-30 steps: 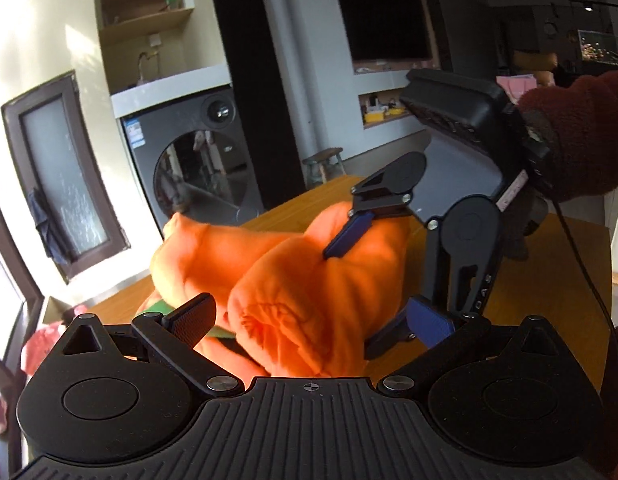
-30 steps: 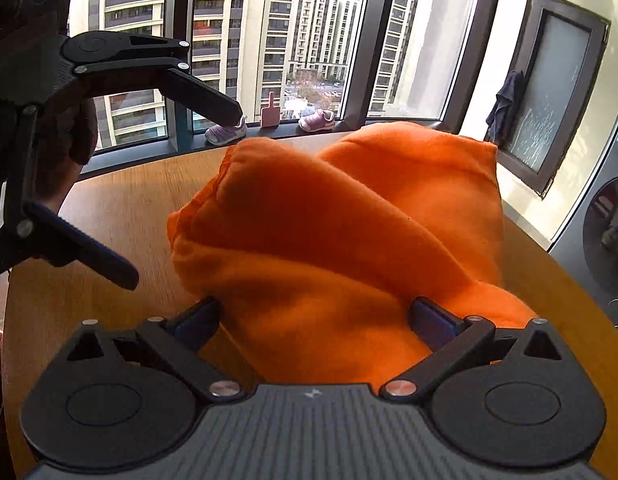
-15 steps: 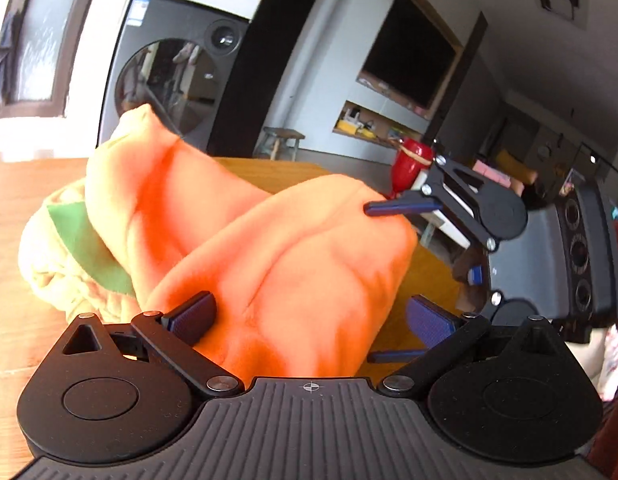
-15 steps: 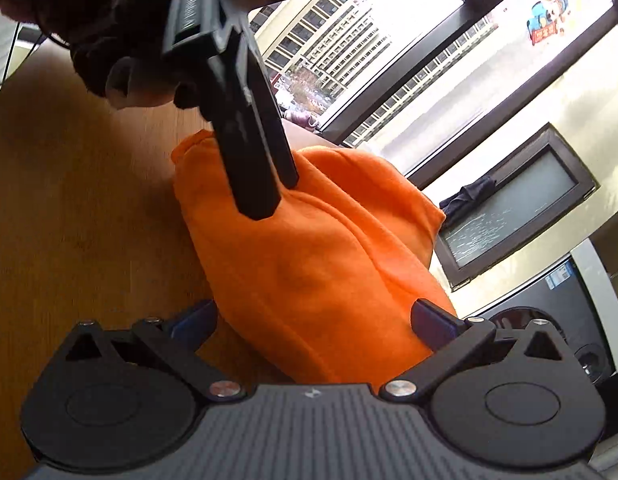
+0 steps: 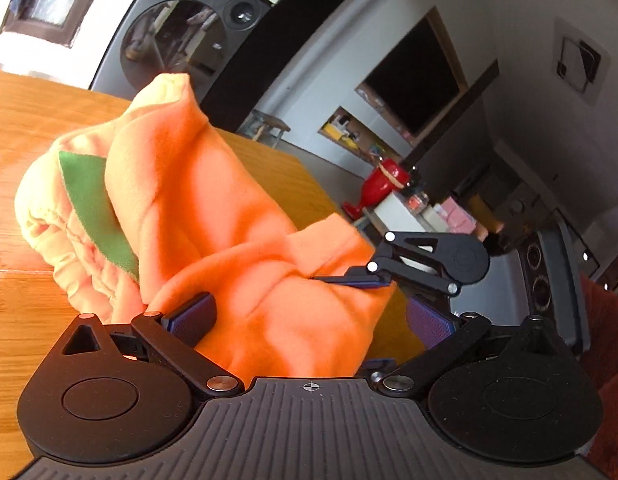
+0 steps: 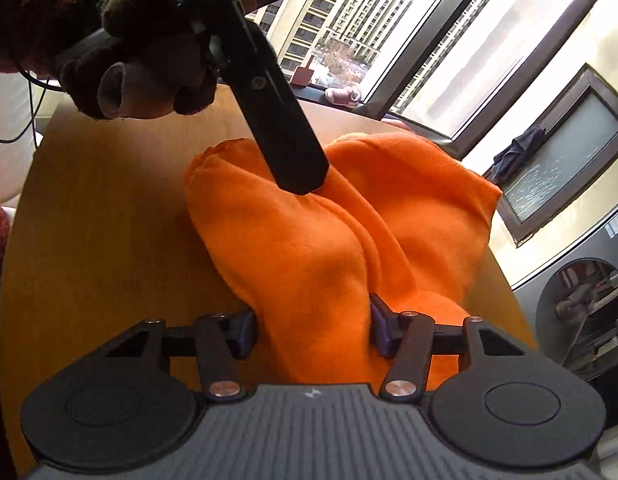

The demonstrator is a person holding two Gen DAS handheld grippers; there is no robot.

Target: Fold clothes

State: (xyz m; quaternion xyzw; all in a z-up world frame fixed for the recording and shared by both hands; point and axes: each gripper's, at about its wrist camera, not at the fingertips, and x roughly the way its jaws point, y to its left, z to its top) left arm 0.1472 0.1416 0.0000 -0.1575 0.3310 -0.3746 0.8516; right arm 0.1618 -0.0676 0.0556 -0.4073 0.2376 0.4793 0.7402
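An orange fleece garment (image 5: pixel 229 220) with a green patch and pale lining lies bunched on the wooden table (image 5: pixel 37 120). My left gripper (image 5: pixel 311 316) is open, and the near end of the bundle sits loosely between its wide-set fingers. The right gripper (image 5: pixel 363 318) reaches in from the right and pinches the same end. In the right wrist view, my right gripper (image 6: pixel 312 330) is shut on a thick fold of the garment (image 6: pixel 317 248). The left gripper (image 6: pixel 305 182), held by a hand in a brown fuzzy sleeve (image 6: pixel 141 76), comes down onto the far part of the bundle.
A washing machine (image 5: pixel 177 40) stands beyond the far table edge, with a stool (image 5: pixel 269 128) beside it. A red vase (image 5: pixel 383 184) stands on a low unit to the right. Bare table top (image 6: pixel 109 220) stretches left of the garment. Small shoes (image 6: pixel 343 96) sit on the window sill.
The right gripper's fingers have drawn together onto the orange fabric. The left gripper has swung round and dropped onto the bundle, its fingers still wide apart.
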